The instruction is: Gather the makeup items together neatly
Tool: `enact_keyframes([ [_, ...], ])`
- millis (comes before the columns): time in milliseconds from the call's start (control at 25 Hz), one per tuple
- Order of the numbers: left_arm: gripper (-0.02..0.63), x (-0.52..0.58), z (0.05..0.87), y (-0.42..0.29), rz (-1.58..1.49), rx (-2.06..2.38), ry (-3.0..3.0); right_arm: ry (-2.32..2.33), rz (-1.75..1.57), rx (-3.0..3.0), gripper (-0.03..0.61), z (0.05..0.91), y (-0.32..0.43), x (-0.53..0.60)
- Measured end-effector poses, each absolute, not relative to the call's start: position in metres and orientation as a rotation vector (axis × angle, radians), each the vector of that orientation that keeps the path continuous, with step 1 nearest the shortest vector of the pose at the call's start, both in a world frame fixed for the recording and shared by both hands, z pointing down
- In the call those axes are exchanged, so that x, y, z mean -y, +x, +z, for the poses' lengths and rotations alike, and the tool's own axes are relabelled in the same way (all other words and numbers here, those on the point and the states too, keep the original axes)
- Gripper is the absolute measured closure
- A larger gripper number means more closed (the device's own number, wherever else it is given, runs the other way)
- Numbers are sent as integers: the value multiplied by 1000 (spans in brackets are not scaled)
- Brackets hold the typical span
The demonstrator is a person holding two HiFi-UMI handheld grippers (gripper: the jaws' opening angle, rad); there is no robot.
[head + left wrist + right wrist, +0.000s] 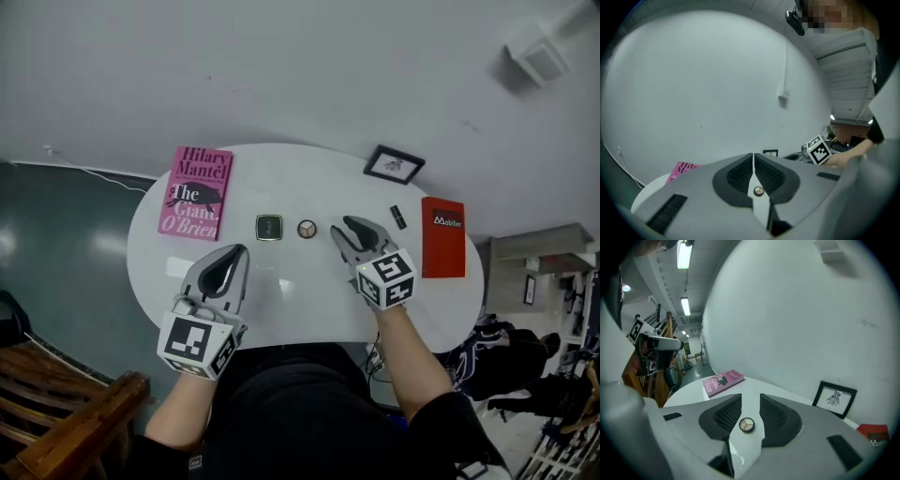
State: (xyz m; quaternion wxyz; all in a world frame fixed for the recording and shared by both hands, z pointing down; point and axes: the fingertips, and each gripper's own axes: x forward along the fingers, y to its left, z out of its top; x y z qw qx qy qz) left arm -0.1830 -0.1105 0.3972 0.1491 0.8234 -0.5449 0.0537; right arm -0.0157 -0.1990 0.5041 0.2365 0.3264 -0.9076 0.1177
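On the white oval table (281,300) lie a dark square compact (269,227), a small round compact (307,229) next to it, and a black lipstick tube (397,217) further right. My left gripper (239,250) hovers over the table's near left side, shut and empty (753,157). The right gripper (349,225) hangs just right of the round compact, its jaws apart with nothing between them (750,397). Through that gap the round compact (746,425) shows on the table below. It also shows below the left jaws (759,191).
A pink book (196,192) lies at the table's far left. A red book (442,236) lies at the right, and a black-framed picture (394,165) leans at the back by the wall. A wooden chair (66,412) stands at lower left.
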Motion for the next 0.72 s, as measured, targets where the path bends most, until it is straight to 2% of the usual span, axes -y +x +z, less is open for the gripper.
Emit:
enact_keyframes([
  [120, 591, 104, 381, -177, 131, 1528, 2419, 968, 295, 2559, 483, 461, -8, 183],
  [360, 591, 97, 366, -154, 119, 1446, 2500, 1021, 250, 2634, 500, 411, 11, 145],
  [720, 591, 94, 373, -94, 148, 1375, 2521, 1141, 263, 2646, 531, 399, 89, 130],
])
